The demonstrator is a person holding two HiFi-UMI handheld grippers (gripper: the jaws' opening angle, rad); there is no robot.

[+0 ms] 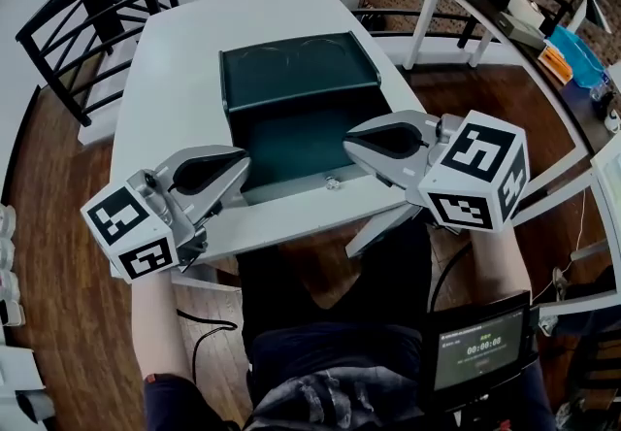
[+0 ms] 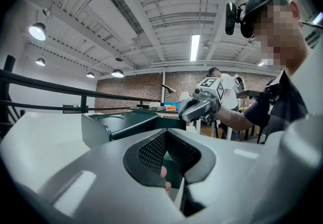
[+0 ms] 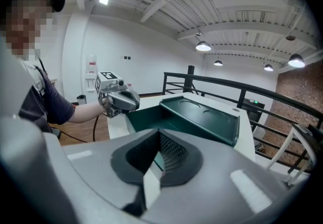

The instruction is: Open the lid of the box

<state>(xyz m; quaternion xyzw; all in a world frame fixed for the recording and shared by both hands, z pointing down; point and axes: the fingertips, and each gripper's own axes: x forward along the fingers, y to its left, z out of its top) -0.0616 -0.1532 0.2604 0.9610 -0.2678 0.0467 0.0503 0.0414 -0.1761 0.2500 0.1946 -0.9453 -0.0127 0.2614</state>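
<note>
Box (image 1: pixel 291 143) is set on the white table (image 1: pixel 184 60), midway between the left and right edges, with its front wall close to the near edge. The lid (image 1: pixel 296 65) is already swung up and back. It is seen leaning toward the far edge, hinged along the rear of the box, and the dark green interior is exposed and appears empty. A small metallic catch (image 1: pixel 333 183) is noted at the middle of the front wall.

Left gripper (image 1: pixel 240 175) is held at the near-left corner of the box, tip pointing inward. Its jaws are seen together in the left gripper view, with nothing clamped. Whether the tip touches the box wall cannot be told.

Right gripper (image 1: pixel 355 144) is held at the near-right corner, over the rim. Its jaws are closed and empty.

Judgement: the mirrored placement at the two front corners fits a two-sided lift of the lid's front edge, and closed tips are suited to pushing rather than pinching. With the lid resting back unaided, the opening is taken as essentially complete.

A black railing (image 1: pixel 97 21) borders the far and left sides of the table.
</note>
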